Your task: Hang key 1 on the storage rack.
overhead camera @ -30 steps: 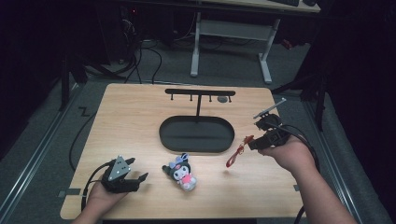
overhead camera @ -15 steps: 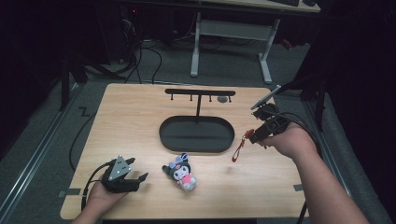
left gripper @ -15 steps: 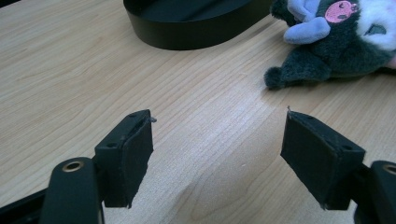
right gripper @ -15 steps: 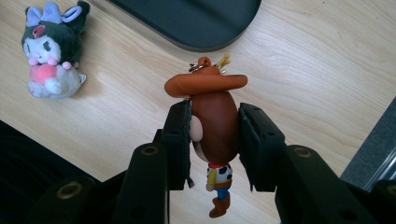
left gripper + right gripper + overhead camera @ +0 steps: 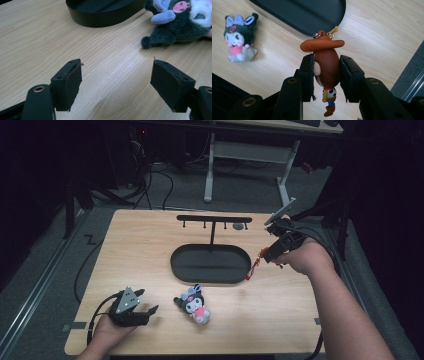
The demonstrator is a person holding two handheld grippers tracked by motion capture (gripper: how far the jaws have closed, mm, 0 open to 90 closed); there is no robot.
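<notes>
Right gripper: jaws clamped on the head of a cowboy keychain figure, held above the desk at 3 o'clock of the black hook stand. Left gripper: jaws wide, empty, plush toy at its 3 o'clock. Risk: the rounded head could slip; the dangling red strap may snag a hook.

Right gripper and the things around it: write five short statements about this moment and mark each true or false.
1. The right gripper is shut on the brown-hatted cowboy figure keychain. True.
2. The left gripper holds the dark plush toy with a lilac bow. False: its jaws stand open on nothing, and the plush lies on the wooden table.
3. The black oval tray sits under a black hook stand. True.
4. The plush lies inside the tray. False: it lies on the table beside it.
5. The keychain hangs from the stand. False: the gripper holds it.
</notes>
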